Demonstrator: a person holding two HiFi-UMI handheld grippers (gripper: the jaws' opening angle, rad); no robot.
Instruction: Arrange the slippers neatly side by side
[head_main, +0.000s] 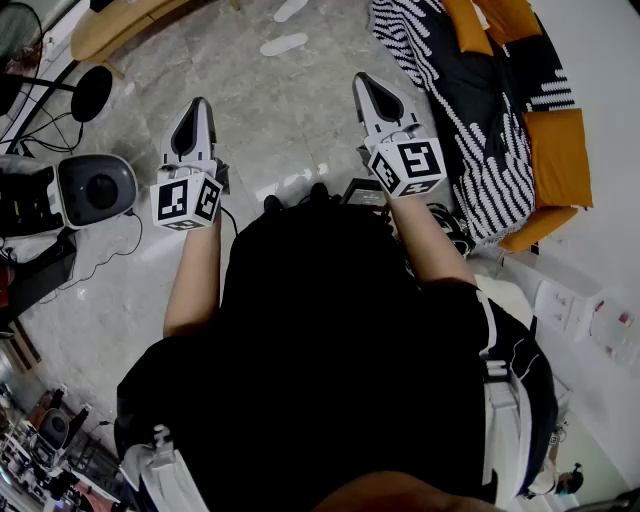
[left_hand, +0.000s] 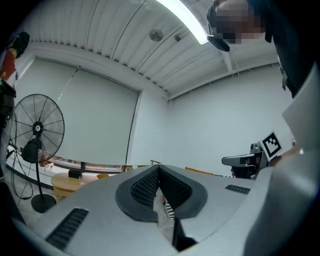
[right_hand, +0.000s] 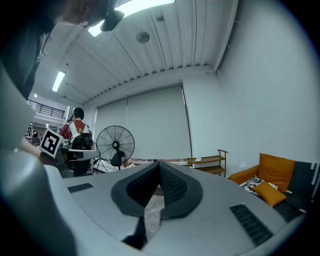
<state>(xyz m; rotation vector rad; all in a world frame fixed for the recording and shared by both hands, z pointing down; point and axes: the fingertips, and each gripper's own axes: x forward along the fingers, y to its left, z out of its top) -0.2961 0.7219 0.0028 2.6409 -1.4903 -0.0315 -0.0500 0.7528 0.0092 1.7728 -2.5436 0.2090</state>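
Standing on a grey marbled floor beside a sofa draped in a black-and-white striped throw, a person holds the left gripper and right gripper level, each pair of jaws pressed together and empty. The two slippers lie on the floor well ahead of both jaws, nearer the right gripper. They are white, flat, separated and unevenly angled, the farther one cut off by the frame's top edge.
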